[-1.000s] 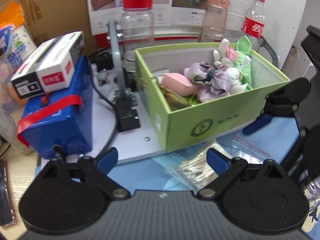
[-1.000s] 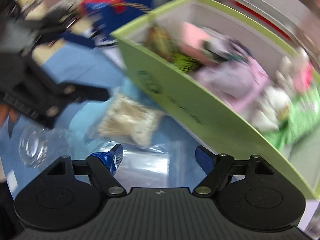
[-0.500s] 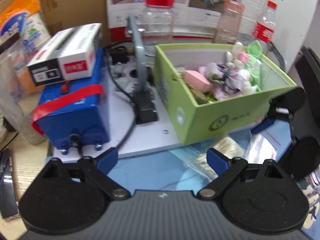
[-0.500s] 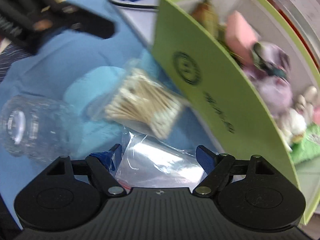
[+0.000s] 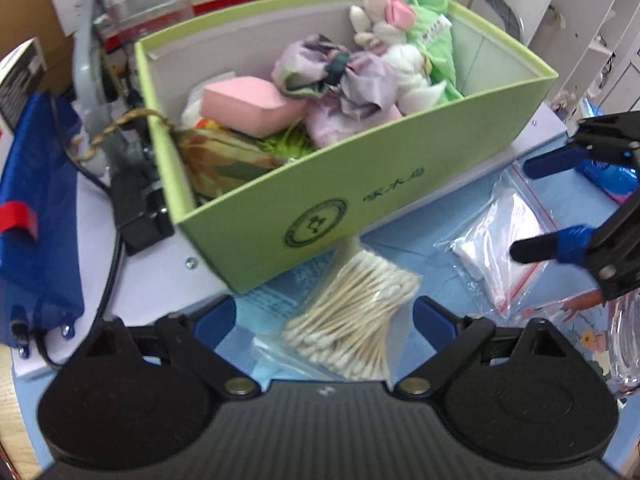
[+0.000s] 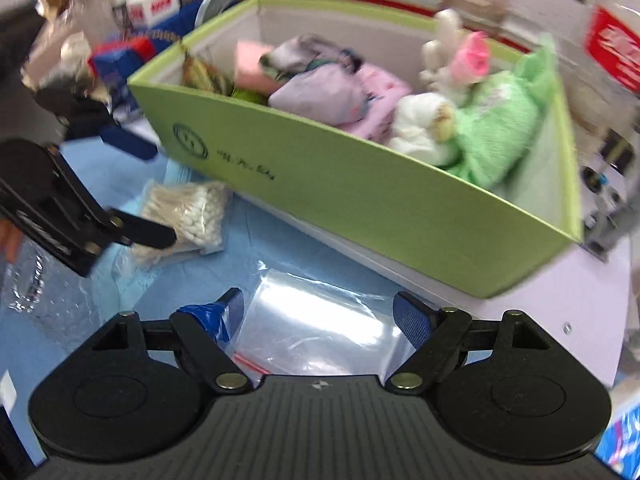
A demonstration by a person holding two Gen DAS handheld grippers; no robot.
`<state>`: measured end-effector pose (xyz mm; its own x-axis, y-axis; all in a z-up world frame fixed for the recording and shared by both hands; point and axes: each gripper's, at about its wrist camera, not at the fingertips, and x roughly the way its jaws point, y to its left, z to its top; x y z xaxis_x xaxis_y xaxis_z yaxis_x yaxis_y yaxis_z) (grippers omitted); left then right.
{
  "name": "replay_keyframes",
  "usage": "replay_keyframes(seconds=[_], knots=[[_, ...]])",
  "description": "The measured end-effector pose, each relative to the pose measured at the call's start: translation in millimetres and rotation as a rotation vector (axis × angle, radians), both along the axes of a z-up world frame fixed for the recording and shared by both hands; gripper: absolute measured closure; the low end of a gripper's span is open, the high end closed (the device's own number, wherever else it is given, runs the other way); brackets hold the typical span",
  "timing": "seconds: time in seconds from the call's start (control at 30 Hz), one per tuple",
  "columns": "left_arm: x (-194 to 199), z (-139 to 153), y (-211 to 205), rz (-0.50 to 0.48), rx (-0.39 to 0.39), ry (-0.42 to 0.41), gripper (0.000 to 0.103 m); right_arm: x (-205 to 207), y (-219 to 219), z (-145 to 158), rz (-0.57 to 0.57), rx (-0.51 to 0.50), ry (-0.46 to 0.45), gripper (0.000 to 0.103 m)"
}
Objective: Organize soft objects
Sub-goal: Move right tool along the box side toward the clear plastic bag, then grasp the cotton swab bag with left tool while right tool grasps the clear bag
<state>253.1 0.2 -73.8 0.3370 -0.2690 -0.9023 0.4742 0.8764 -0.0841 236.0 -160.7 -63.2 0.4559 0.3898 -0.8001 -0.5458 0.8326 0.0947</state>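
Note:
A green box (image 5: pixel 392 184) holds soft things: a pink sponge (image 5: pixel 252 104), purple cloth (image 5: pixel 340 76), a white plush rabbit (image 5: pixel 384 12) and a green towel (image 5: pixel 434 36). It also shows in the right wrist view (image 6: pixel 360 196). A bag of cotton swabs (image 5: pixel 356 316) lies on the blue mat between my open left gripper's (image 5: pixel 324 316) fingers. A clear zip bag (image 6: pixel 316 328) with white pads lies between my open right gripper's (image 6: pixel 318 312) fingers. The right gripper (image 5: pixel 532 204) shows at the right of the left wrist view, over that zip bag (image 5: pixel 504 240).
A blue device (image 5: pixel 36 216) with red tape and a black cable (image 5: pixel 112 264) stand left of the box on a white board. Bottles and printed cartons stand behind. A clear glass object (image 5: pixel 626 344) lies at the right. The left gripper (image 6: pixel 68 212) reaches in from the left.
My left gripper has moved forward and down so its fingers flank the cotton swab bag. My right gripper has swung to face the box, with the clear zip bag between its fingers.

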Motion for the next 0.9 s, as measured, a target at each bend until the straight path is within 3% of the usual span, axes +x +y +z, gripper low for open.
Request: replay_keyframes(seconds=[0.13, 0.3, 0.5, 0.67, 0.9], knots=[[9, -11, -19, -0.133, 0.101, 0.058, 0.009, -15, -49, 0, -0.155, 0.116, -0.028, 0.034], [23, -22, -24, -0.140, 0.145, 0.108, 0.008, -17, -61, -13, -0.249, 0.203, -0.001, 0.034], [27, -23, 23, 0.005, 0.125, 0.100, 0.008, -18, -54, -18, -0.239, 0.190, 0.012, 0.034], [20, -22, 63, 0.108, 0.106, 0.081, 0.008, 1, -24, -10, -0.190, 0.163, -0.009, 0.034], [4, -25, 72, 0.146, 0.095, 0.050, 0.008, 26, 39, -18, -0.038, -0.028, 0.051, 0.033]])
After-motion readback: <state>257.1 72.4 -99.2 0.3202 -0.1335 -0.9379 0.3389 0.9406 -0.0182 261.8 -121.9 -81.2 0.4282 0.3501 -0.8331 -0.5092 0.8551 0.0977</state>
